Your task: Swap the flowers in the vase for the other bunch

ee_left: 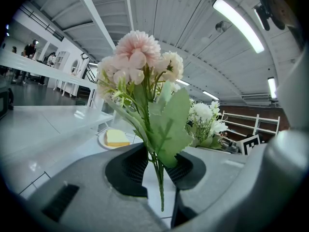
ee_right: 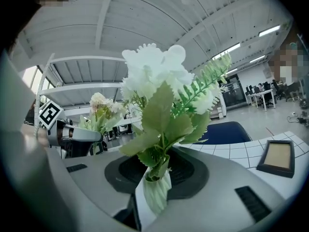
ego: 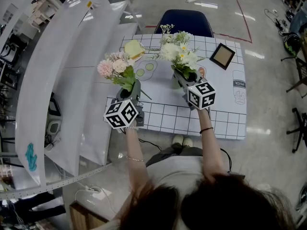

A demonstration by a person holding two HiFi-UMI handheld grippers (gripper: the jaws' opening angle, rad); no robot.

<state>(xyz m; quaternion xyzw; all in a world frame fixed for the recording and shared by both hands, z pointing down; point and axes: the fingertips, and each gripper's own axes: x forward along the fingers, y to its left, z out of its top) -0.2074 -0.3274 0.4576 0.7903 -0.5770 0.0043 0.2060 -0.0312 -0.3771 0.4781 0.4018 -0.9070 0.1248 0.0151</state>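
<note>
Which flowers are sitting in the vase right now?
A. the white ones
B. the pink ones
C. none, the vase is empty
A: the white flowers have their stems down inside the vase, while the pink bunch has bare stems pinched in the left hand-held gripper.

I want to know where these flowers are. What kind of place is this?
Probably a big office or workshop, not a home: long white shelves, ceiling strip lights and desks in the background.
</note>
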